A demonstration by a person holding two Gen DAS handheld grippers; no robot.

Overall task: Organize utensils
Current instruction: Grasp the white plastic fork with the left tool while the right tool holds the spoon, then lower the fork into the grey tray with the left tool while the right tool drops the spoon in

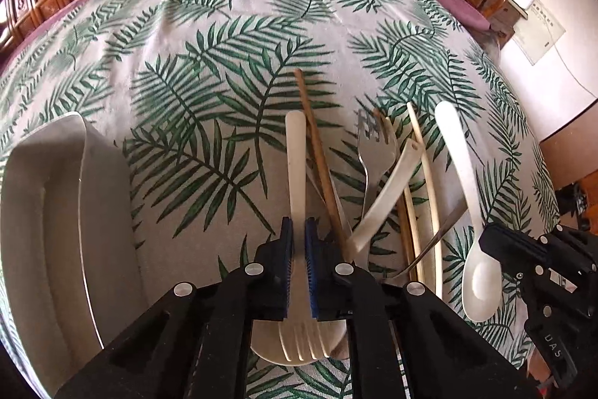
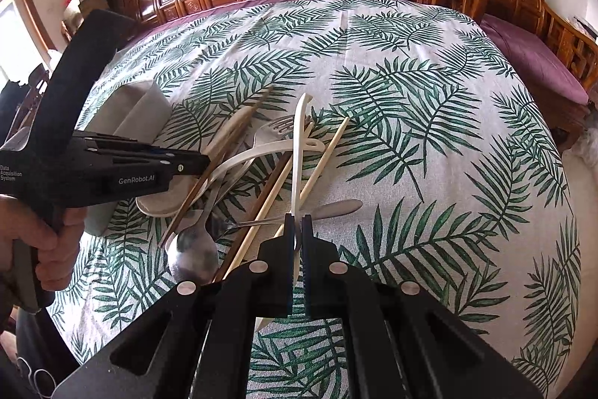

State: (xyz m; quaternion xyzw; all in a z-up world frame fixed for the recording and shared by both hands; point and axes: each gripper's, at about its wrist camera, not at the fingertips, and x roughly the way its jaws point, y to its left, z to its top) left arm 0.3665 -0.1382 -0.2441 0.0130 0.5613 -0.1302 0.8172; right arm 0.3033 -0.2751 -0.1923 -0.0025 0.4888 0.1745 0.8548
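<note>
Left gripper (image 1: 298, 240): blue pads clamped on a cream plastic fork (image 1: 296, 174), centre of frame.
Right gripper (image 2: 297, 230): pads closed on a white plastic spoon (image 2: 298, 152), centre of frame.
Utensil pile: pale wooden chopsticks (image 2: 317, 159) and a shiny metal spoon (image 2: 192, 249), centre left.
Tray: white rectangular tray (image 1: 45, 212), lower left.
Surface: palm-leaf tablecloth (image 2: 429, 137).

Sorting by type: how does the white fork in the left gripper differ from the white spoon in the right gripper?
The white fork ends in flat tines; the white spoon ends in an oval bowl. The fork's handle is straight; the spoon's curves. The left gripper clamps the fork, the right gripper the spoon. Both are white, with handles pointing away from the cameras.
</note>
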